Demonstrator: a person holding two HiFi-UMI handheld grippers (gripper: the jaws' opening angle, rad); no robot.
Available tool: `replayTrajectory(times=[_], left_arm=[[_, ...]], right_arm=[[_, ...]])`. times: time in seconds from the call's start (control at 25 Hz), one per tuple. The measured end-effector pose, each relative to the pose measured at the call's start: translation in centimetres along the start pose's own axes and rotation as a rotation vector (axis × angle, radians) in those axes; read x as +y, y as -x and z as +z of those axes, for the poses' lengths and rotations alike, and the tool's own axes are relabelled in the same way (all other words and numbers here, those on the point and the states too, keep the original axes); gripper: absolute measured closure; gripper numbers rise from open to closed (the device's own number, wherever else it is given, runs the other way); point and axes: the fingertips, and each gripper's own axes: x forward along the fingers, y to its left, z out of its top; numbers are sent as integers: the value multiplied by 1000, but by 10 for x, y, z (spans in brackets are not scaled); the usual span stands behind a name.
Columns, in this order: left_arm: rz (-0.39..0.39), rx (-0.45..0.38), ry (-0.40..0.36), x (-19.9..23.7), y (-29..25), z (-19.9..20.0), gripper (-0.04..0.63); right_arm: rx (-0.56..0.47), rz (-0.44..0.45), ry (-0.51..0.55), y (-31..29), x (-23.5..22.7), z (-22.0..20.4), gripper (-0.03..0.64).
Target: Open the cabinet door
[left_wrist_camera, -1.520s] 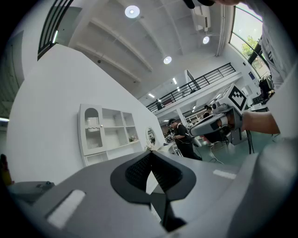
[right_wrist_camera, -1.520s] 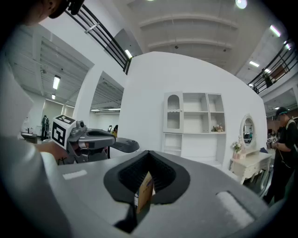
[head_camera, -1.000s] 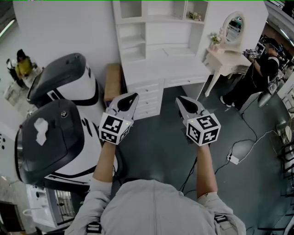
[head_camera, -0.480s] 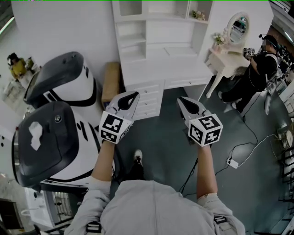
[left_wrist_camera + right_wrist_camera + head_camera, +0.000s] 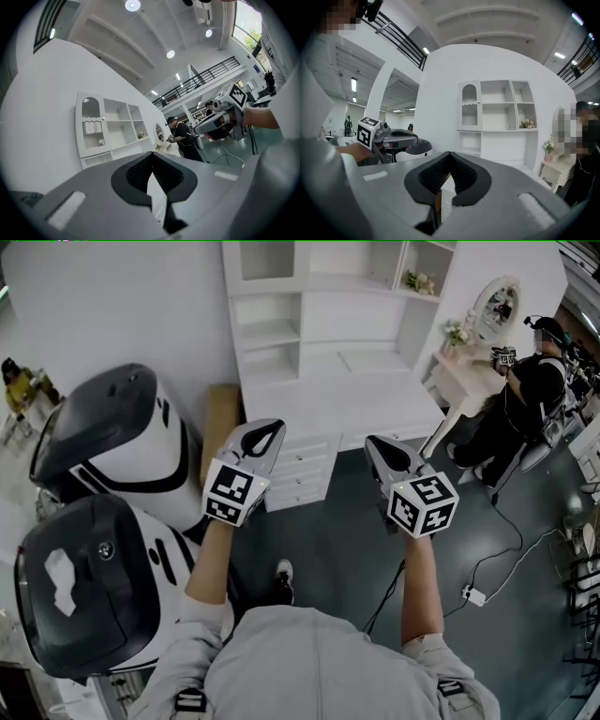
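Note:
A tall white cabinet unit [image 5: 328, 343] with open shelves, a desk top and drawers stands against the far wall. Its arched glass door [image 5: 469, 108] is at the upper left of the unit and looks closed; the same door [image 5: 91, 123] shows in the left gripper view. My left gripper [image 5: 265, 433] and right gripper [image 5: 379, 448] are held side by side, level, pointing at the unit and well short of it. Both are shut with nothing between the jaws. The left pads [image 5: 140, 171] and the right pads [image 5: 461, 173] meet at their tips.
Two large white machines with dark tops [image 5: 112, 437] [image 5: 84, 587] stand at the left, a brown box [image 5: 220, 418] beside the drawers. A white vanity table [image 5: 464, 376] and a person in black [image 5: 530, 390] are at the right. Cables and a power strip [image 5: 476, 594] lie on the dark floor.
Both grippers have moved forward together toward the cabinet unit, which now sits nearer and larger in the head view. Both stayed shut and empty.

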Motion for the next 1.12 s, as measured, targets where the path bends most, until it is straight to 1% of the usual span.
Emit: replayTrajectory(times=[0.24,0.44,0.8,1.12], left_arm=[[-3,14,-8,65,-50,-19,578],[-5,6,8,108,-85,-32,578],[-17,-17,9,166,-129,-48,578],[-22,-18,14,201,-160,-60,578]], right_arm=[[-11,-17,-22,-76,-35,18,615],[-9,-31,-20,-122,-57,26,615],[-10,-50,-26,-187,-83,35,615],[6,-67,-29,-226,-102,35,615]])
